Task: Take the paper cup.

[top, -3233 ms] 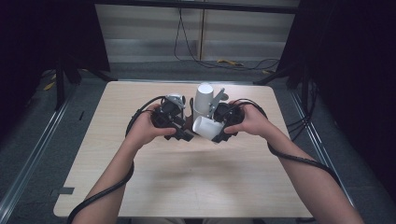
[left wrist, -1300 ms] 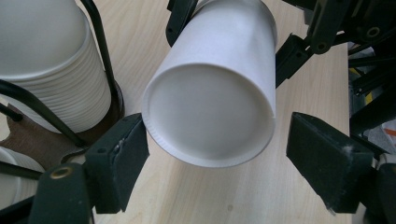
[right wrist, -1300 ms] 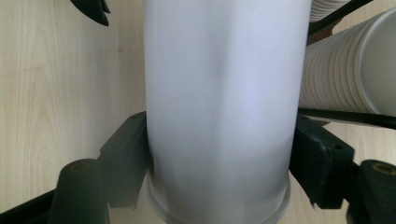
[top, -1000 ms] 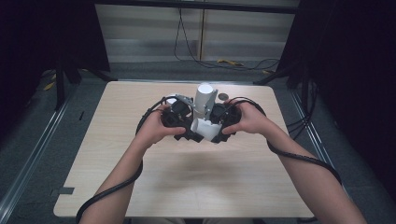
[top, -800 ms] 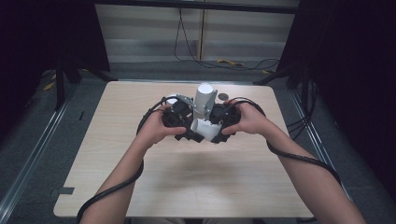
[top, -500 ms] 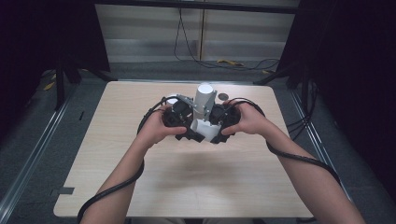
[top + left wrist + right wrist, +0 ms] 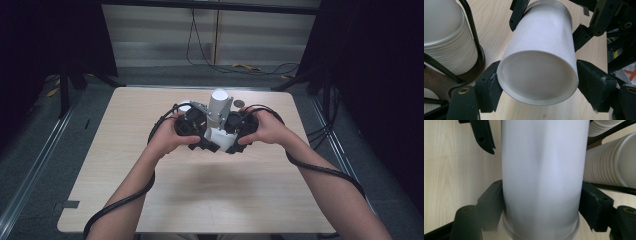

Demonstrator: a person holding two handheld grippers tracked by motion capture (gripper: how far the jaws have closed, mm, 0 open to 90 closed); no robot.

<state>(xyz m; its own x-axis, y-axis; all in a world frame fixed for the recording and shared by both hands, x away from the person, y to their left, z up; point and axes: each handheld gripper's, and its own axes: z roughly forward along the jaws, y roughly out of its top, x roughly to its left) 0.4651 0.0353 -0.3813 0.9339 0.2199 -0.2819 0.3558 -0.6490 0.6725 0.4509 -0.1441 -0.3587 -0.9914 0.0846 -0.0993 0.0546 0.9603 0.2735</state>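
A white paper cup (image 7: 220, 139) is held on its side above the middle of the table, between both grippers. In the left gripper view its recessed base (image 7: 537, 75) faces the camera. My left gripper (image 7: 537, 80) has just been closing, and its pads now press the cup's base end on both sides. My right gripper (image 7: 541, 205) is shut on the cup's wall (image 7: 541, 170) near the rim, and it also shows at the cup's far end (image 7: 547, 23). In the high view the left gripper (image 7: 207, 142) and the right gripper (image 7: 231, 142) meet at the cup.
A tall stack of white cups (image 7: 218, 102) stands in a black wire holder just behind the hands, close to the left jaws (image 7: 444, 37) and the right jaws (image 7: 609, 162). A second cup stack (image 7: 185, 107) and a small dark disc (image 7: 239, 104) sit behind. Cables trail off the table (image 7: 125, 200).
Since the oldest frame the two hands have drawn closer together around the cup. Over the last second the hands and the cup have stayed where they were.
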